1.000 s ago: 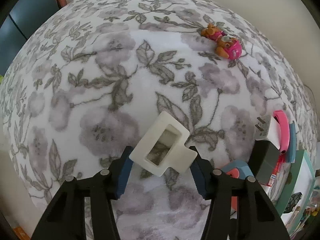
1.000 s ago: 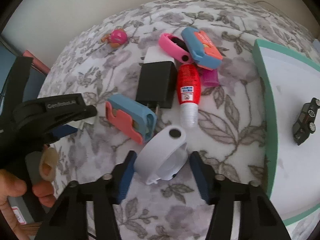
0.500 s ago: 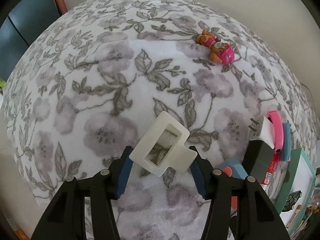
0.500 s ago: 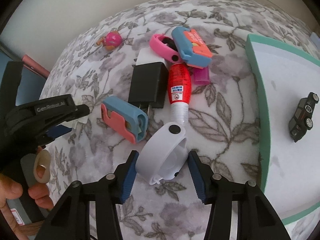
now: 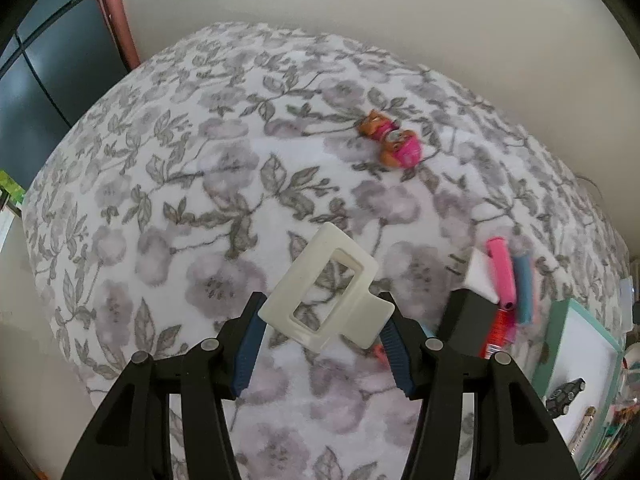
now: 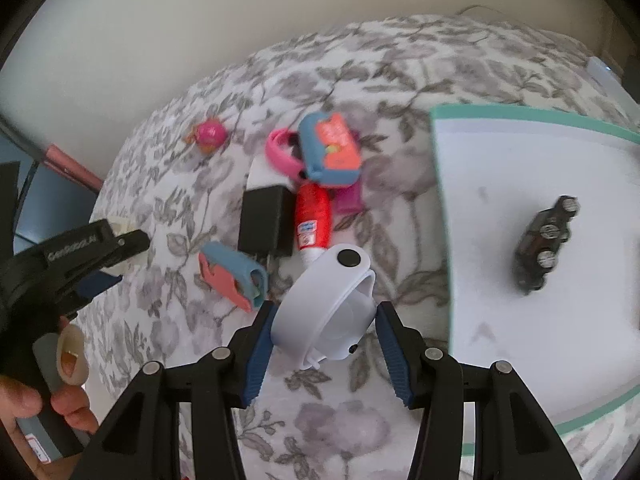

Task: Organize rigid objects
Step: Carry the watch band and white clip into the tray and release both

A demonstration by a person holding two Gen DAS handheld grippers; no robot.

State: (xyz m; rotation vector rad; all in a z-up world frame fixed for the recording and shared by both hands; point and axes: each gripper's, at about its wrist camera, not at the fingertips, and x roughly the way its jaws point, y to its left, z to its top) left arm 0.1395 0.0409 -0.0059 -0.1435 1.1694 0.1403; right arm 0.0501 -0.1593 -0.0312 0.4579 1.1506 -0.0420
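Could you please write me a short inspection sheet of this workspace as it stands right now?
Surface: floral blanket, soft and uneven.
Job's things: cream clip in the left gripper; white band in the right gripper; toy car on the green-edged tray.
Clutter: black charger, red tube, pink band, two blue-and-coral cases, purple piece and pink toy loose on the blanket.
Grippers: both jaws shut on their items, held above the blanket.
Cables: thin wire at the far edge.
Surroundings: plain wall, dark panel to the left.
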